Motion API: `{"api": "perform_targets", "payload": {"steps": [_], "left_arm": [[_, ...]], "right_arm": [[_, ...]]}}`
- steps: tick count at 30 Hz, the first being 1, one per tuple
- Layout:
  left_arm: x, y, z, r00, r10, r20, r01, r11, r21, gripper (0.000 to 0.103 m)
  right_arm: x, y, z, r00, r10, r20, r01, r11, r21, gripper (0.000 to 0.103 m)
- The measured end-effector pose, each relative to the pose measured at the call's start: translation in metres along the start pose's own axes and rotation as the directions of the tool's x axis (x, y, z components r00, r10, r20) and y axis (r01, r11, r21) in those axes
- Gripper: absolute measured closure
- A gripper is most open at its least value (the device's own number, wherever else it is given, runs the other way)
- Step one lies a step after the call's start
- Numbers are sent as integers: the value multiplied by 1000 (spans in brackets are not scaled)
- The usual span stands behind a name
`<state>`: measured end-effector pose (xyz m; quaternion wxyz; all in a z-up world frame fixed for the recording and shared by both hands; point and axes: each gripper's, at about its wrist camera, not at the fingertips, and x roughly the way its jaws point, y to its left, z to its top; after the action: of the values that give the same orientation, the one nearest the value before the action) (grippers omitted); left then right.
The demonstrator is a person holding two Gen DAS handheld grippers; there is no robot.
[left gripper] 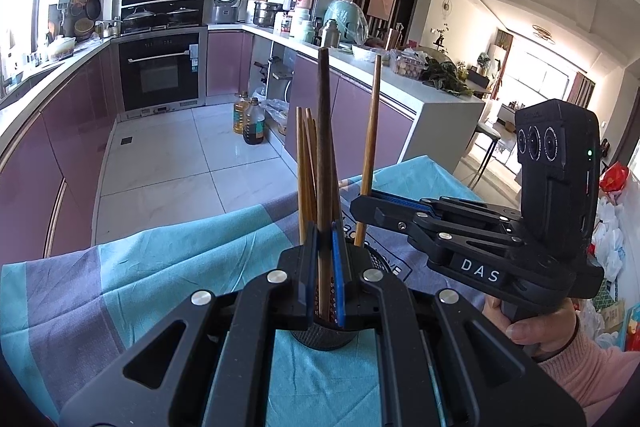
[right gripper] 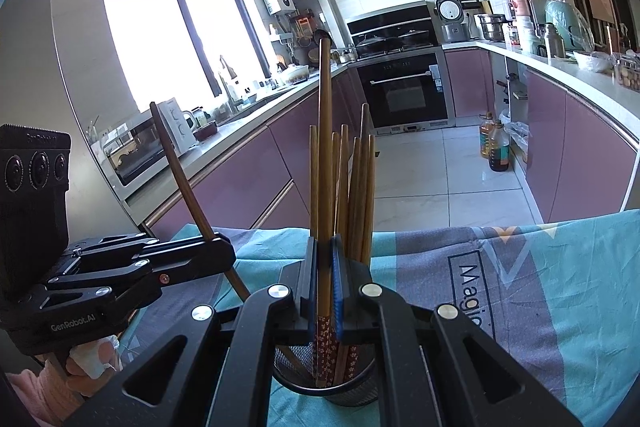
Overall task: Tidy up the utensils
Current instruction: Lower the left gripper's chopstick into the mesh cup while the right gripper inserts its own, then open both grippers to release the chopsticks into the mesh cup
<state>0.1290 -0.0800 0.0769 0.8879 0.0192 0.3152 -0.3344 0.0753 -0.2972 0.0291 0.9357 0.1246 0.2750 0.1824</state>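
Note:
A black mesh cup (right gripper: 328, 391) stands on the teal and grey tablecloth (right gripper: 520, 287) with several wooden chopsticks (right gripper: 360, 187) upright in it. My right gripper (right gripper: 325, 247) is shut on a light brown chopstick (right gripper: 325, 147) whose flower-patterned lower end sits inside the cup. In the left wrist view my left gripper (left gripper: 325, 239) is shut on a dark brown chopstick (left gripper: 324, 147) held upright over the cup (left gripper: 324, 339). Whether its tip is inside I cannot tell. The right gripper (left gripper: 360, 205) and its chopstick (left gripper: 370, 147) are just to the right. The left gripper (right gripper: 224, 247) shows at the left.
The table's far edge drops to a tiled kitchen floor with oil bottles (left gripper: 252, 123). Purple cabinets and an oven (left gripper: 160, 75) lie beyond. A person's hand in a pink sleeve (left gripper: 540, 331) holds the right gripper's handle.

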Motion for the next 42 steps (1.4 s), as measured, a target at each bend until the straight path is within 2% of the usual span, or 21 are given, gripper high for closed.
{"api": "perform_targets", "payload": {"steps": [20,42], "left_arm": [[16,-2,-14,1000,20,-22,-20,1000,13,95],[57,6,-17,997,19,-81,-20,1000,-6,95]], "right_arm": [[12,1,-13,999,-2,-39,2,1000,5,97],[23,-8,-17,998,-2,-68,5,999,39,95]]}}
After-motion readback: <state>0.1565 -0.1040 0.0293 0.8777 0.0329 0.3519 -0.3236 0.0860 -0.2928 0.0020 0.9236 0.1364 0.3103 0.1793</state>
